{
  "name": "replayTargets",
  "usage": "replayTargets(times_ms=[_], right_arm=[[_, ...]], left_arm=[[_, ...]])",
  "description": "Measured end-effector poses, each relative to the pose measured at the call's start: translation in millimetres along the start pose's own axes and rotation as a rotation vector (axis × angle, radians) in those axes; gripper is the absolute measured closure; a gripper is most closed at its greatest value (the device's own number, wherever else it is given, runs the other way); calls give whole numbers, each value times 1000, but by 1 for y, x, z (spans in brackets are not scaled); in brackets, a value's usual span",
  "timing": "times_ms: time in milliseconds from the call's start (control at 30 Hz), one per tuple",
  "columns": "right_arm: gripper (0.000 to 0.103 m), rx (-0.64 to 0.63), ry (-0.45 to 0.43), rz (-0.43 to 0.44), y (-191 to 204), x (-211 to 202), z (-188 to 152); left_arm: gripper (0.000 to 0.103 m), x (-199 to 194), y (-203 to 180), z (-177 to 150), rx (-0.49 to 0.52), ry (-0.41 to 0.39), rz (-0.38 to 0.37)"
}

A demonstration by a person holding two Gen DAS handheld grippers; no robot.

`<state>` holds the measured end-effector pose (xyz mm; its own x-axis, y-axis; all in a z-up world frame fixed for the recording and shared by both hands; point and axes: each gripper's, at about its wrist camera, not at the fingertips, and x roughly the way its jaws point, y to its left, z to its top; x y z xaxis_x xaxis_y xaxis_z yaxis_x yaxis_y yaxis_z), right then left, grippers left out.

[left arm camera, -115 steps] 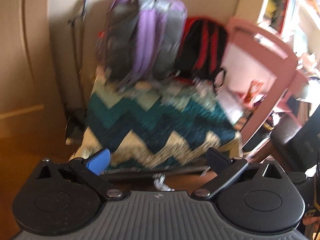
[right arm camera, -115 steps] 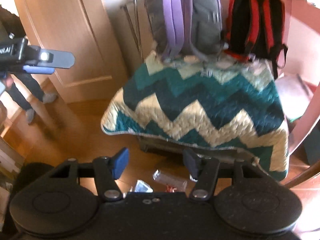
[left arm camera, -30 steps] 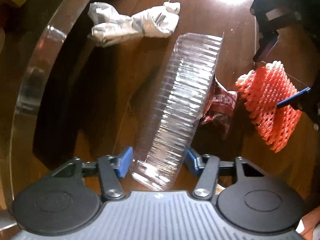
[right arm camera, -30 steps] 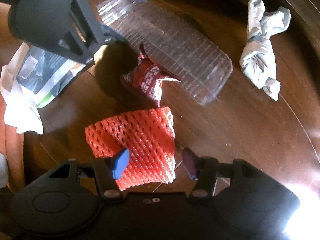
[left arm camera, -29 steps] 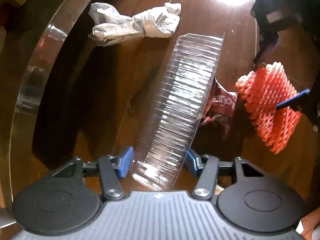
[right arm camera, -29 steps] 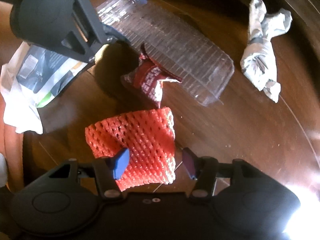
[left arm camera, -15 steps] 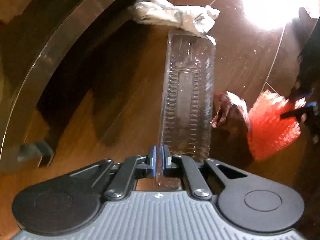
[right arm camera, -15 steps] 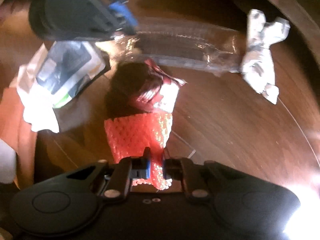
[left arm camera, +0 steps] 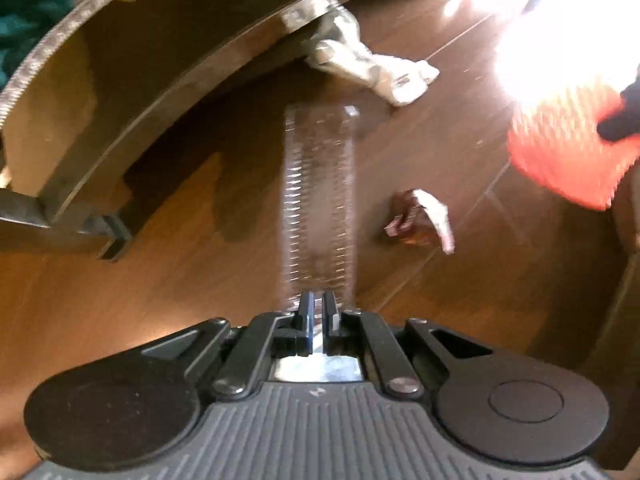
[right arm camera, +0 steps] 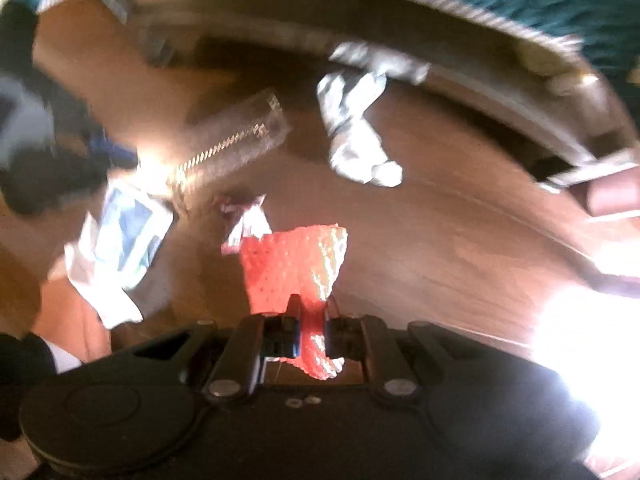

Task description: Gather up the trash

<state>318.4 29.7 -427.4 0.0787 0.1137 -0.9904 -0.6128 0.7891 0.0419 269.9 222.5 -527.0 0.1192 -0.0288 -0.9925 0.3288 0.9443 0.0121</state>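
My left gripper (left arm camera: 319,307) is shut on a clear ribbed plastic tray (left arm camera: 320,200), held edge-on above the wooden floor. My right gripper (right arm camera: 312,312) is shut on a red foam net (right arm camera: 296,264), lifted off the floor; the net also shows in the left wrist view (left arm camera: 568,152). The tray shows in the right wrist view (right arm camera: 236,136) beside the left gripper. A dark red snack wrapper (left arm camera: 420,220) (right arm camera: 244,220) lies on the floor between them. A crumpled grey paper wad (left arm camera: 368,64) (right arm camera: 356,132) lies near the bed frame.
A white and blue plastic bag (right arm camera: 120,244) lies on the floor at the left. A curved bed frame edge (left arm camera: 132,92) with a leg (left arm camera: 108,232) runs along the far side, under a teal quilt (right arm camera: 560,4). Strong sun glare (right arm camera: 592,340) covers the floor at the right.
Both grippers closed on their items half a second ago and have since lifted them off the floor. The views have tilted up toward the bed frame.
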Motion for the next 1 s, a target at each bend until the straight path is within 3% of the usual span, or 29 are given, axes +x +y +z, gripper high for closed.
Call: replayTargets(times_ms=[100, 167, 233, 267, 500, 667, 767, 800, 833, 867, 933, 1000], right_arm=[[94, 68, -56, 26, -8, -26, 4], [94, 86, -71, 34, -13, -28, 7], [94, 94, -58, 45, -18, -22, 11], [94, 100, -47, 50, -19, -17, 13], [94, 144, 28, 57, -23, 18, 17], [94, 157, 64, 80, -21, 24, 16], [94, 144, 71, 85, -19, 28, 17], [94, 140, 72, 82, -18, 28, 17], [94, 139, 73, 82, -18, 28, 16], [94, 141, 75, 83, -19, 29, 16], [94, 142, 75, 84, -19, 29, 16], [94, 145, 71, 77, -19, 28, 17]], left_arm=[[94, 5, -8, 1, 17, -14, 36], [76, 7, -12, 6, 43, -36, 42], [27, 7, -15, 11, 50, -62, 62], [24, 8, -15, 14, 44, -82, 62], [23, 50, -12, 47, -38, -37, 59], [23, 76, 10, 66, -196, 8, 28], [24, 86, 12, 70, -196, 28, 17], [25, 88, 11, 70, -191, 33, 16], [41, 89, 10, 70, -184, 36, 17], [44, 89, 9, 69, -178, 35, 25], [60, 87, 7, 67, -178, 21, 21], [61, 81, 8, 66, -191, 13, 25]])
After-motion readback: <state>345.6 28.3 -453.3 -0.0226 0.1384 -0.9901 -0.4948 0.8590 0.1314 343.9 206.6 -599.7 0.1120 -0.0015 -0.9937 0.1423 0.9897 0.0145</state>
